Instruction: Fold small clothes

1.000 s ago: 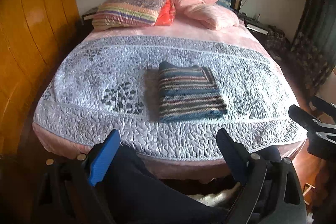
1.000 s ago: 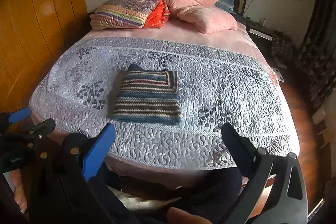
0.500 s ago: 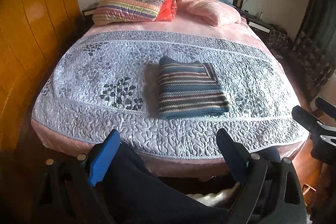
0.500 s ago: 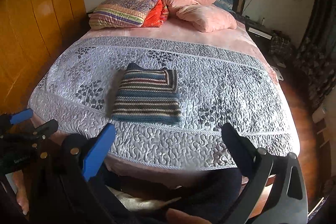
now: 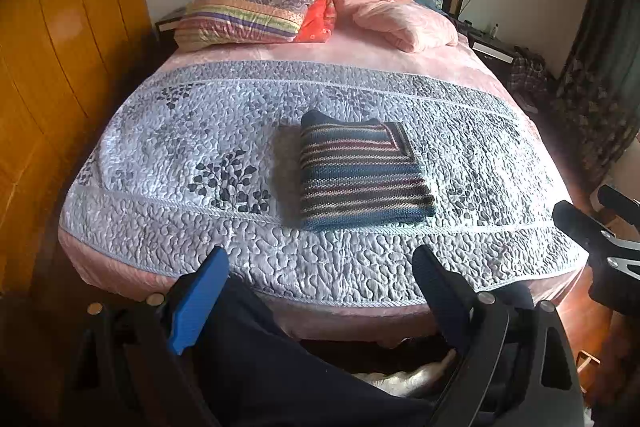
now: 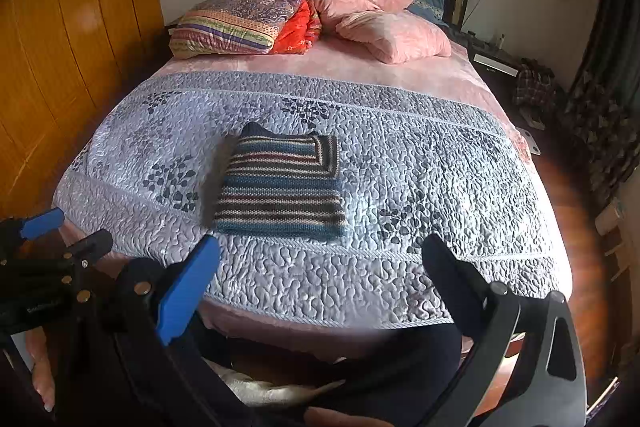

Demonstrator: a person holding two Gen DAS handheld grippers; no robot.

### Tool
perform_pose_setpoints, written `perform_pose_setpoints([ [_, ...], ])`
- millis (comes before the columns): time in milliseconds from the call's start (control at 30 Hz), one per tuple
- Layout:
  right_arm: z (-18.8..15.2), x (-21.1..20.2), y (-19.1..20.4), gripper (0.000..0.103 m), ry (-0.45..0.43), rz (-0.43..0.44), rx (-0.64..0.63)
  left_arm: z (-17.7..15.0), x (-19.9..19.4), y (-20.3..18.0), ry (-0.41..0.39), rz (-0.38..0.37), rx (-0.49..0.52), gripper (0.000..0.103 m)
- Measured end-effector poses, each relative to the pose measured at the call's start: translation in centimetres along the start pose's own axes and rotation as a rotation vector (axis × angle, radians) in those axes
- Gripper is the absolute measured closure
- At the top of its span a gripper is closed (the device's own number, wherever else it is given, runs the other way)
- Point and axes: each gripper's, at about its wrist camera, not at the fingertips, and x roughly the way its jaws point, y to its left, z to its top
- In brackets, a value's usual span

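Observation:
A striped knit sweater (image 5: pixel 362 175) (image 6: pixel 282 183) lies folded into a neat rectangle on the grey quilted bedspread (image 5: pixel 168 163) (image 6: pixel 440 171), near the foot of the bed. My left gripper (image 5: pixel 320 267) is open, held back from the bed's foot edge, with nothing between its fingers. My right gripper (image 6: pixel 322 257) is also open and empty, held off the foot edge at a similar distance. Each gripper shows at the edge of the other's view: the right gripper (image 5: pixel 600 227) and the left gripper (image 6: pixel 44 247).
Several pillows (image 5: pixel 304 7) (image 6: pixel 312 15) are piled at the headboard on the pink sheet. A wooden wardrobe (image 5: pixel 48 67) lines the left side. Nightstands and a dark curtain (image 6: pixel 608 67) stand on the right. The person's dark-trousered legs (image 5: pixel 280 367) are below the grippers.
Both grippers have drifted slightly, so the bed and sweater sit a little lower in the left view. The sweater has not moved and both grippers stay open.

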Motion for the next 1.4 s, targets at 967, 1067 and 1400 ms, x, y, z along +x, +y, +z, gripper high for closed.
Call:
perform_pose_setpoints([
  [967,0.7,-0.2,-0.1,0.003,-0.019,0.019,-0.001,0.6,-0.6,0.3,-0.023,0.016,0.003,0.01],
  [1067,0.9,-0.4,-0.1,0.003,-0.023,0.017,-0.001,0.7,-0.8,0.2,-0.03,0.02,0.012,0.01],
  [1400,0.8,-0.5,0.1,0.003,-0.026,0.019,0.0,0.8,-0.9,0.3,-0.03,0.025,0.013,0.01],
])
